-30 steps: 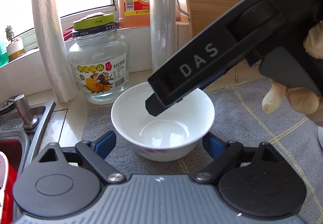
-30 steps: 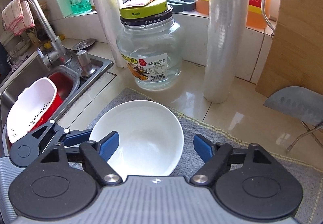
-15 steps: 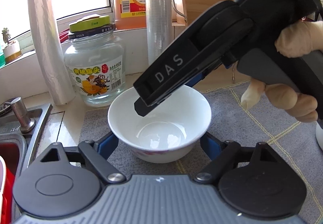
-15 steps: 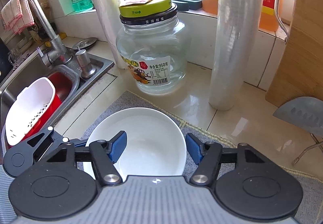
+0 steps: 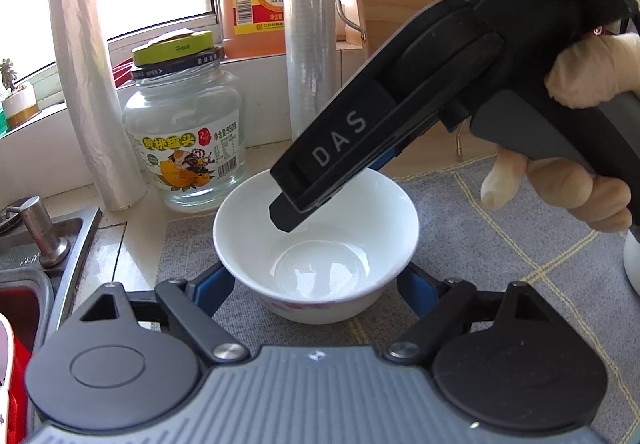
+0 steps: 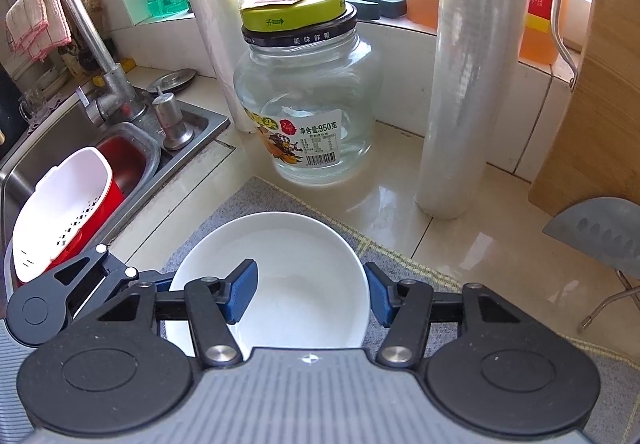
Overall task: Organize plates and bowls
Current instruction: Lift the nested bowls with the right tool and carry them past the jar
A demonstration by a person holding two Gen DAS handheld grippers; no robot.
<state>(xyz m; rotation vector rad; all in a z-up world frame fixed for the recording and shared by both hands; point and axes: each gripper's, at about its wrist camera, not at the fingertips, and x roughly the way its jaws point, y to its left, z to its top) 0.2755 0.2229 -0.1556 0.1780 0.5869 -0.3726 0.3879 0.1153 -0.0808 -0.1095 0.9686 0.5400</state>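
A white bowl [image 5: 256, 236] [image 6: 304, 256] stands on a grey mat [image 5: 500, 244]. My left gripper [image 5: 316, 284] straddles its lower part, a blue pad pressed to each side, so it is shut on the bowl. My right gripper [image 6: 310, 292] comes down from the upper right in a person's hand [image 5: 560, 188]. It is shut on the bowl's right wall, with one finger [image 5: 288, 212] inside the bowl and the other pad [image 6: 378, 296] outside the rim. In the right wrist view the left gripper's arm [image 6: 80, 284] shows at the bowl's left edge.
Behind the bowl stand a glass jar [image 5: 184, 148] with a green lid and two film rolls [image 5: 308, 44] [image 5: 88, 84]. A sink [image 6: 80, 148] with a red basin and white strainer [image 6: 60, 204] lies left. A wooden board [image 6: 600, 84] and a cleaver [image 6: 600, 232] are on the right.
The right gripper's jaws have closed from wide apart onto the bowl's right wall. The left gripper's pads have drawn in against the bowl's sides. The bowl has stayed on the mat.
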